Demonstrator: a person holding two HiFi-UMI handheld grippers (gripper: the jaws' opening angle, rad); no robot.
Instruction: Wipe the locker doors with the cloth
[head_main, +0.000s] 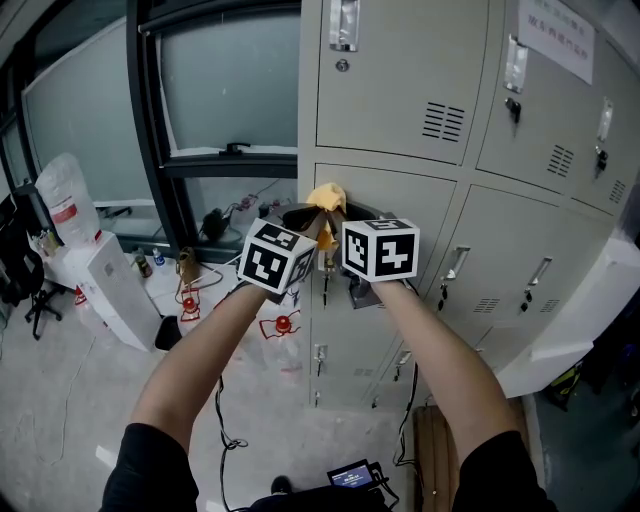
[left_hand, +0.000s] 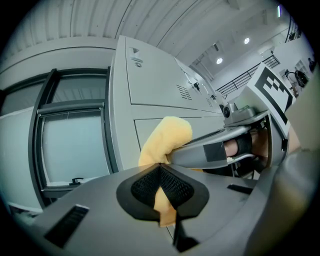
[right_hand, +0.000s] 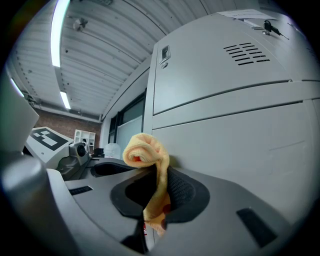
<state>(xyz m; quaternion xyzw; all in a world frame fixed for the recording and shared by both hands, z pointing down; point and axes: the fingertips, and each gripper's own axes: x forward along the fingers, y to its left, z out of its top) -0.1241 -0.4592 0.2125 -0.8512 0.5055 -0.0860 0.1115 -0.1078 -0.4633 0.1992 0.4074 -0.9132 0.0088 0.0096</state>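
Item: yellow cloth (head_main: 327, 195), wadded. My L gripper (left_hand: 161, 189) & R gripper (right_hand: 156, 192) both clamped on it, wad proud of tips, prob. to press on locker door (head_main: 400, 205).

Side by side here: the left hand-held gripper (left_hand: 161, 186) and the right hand-held gripper (right_hand: 156, 197), each clamped on the yellow cloth (head_main: 327, 195) bunched between them, just before a door of the grey metal lockers (head_main: 400, 100). Dark-framed glass window (head_main: 225, 80) left of the lockers, grey concrete floor (head_main: 60, 400) below.
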